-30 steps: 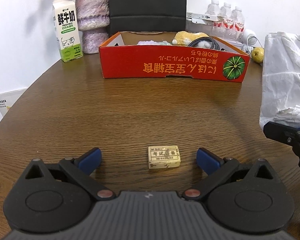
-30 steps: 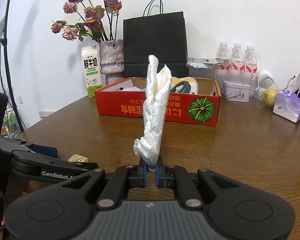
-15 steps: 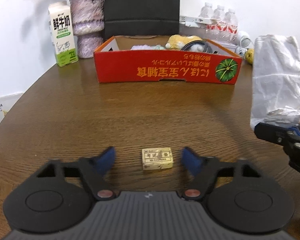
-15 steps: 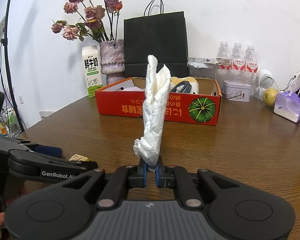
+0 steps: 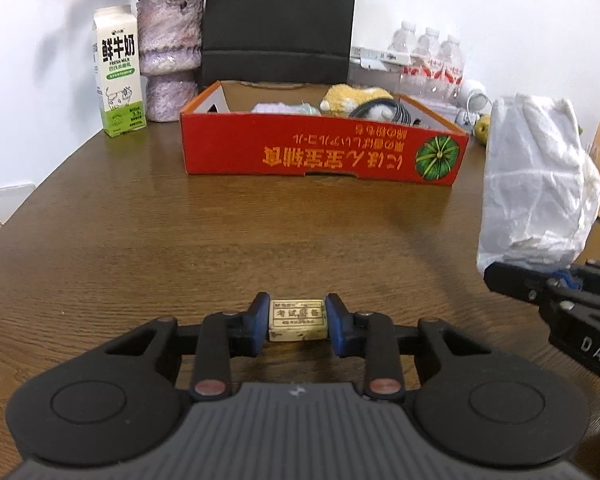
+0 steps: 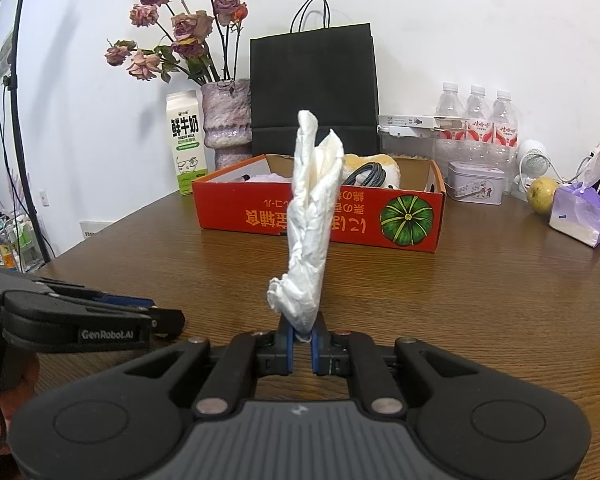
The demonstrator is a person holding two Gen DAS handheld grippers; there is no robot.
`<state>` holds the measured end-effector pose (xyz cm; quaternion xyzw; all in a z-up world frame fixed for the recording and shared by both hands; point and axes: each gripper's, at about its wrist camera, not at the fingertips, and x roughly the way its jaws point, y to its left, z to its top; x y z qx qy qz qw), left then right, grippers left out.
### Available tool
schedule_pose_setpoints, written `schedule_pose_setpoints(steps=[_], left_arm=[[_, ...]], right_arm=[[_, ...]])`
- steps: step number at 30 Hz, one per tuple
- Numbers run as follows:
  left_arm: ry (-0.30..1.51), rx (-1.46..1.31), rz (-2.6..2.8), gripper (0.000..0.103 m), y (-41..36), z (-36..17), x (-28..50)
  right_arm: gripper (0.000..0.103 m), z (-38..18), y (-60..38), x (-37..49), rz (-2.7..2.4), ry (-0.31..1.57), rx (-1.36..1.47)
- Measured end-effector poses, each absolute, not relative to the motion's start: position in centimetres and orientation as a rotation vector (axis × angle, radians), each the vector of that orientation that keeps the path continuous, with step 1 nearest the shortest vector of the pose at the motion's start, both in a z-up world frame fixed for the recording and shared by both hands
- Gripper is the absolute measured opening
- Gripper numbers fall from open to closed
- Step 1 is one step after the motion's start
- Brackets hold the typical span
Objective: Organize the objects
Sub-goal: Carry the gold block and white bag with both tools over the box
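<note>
left tongs (image 5: 298, 326) have just been closing on the small eraser (image 5: 297, 320), w/ the blue pads now touching both its ends; it sits on the bench (image 5: 180, 240) at the near edge, so clenched on it but not lifted yet as far as i can tell. right tongs (image 6: 302, 346) clamped on a crumpled white tissue (image 6: 310, 224) that stands up out of the jaws, off to the right and near.

red box (image 5: 324, 152) sits at the far middle of the bench, already w/ stuff in it: a yellow plush (image 5: 352, 98), a dark cable (image 5: 380, 110), sth pale purple. so part of the sorting looks done.

left to do, my guess: eraser and tissue both go into the box. milk carton (image 5: 120, 80), vase (image 5: 170, 56) and water bottles (image 6: 478, 120) at the far side look like fixtures, can't tell if they count.
</note>
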<state>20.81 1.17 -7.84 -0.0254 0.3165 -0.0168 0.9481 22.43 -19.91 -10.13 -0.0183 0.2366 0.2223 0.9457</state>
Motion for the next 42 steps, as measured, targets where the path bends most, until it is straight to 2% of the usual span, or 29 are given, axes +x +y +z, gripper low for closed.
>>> schedule_pose_setpoints(steps=[22,42], left_arm=[[0.562,-0.117,-0.035,0.031,1.7,-4.3,22.3],[0.481,-0.172,-0.026,0.031,2.3,-0.4,27.8]], right_arm=[[0.007,-7.7,-19.4,23.2,0.442,0.413,-0.050],[0.007,-4.5,-17.2,28.5,0.441,0.359,-0.068]])
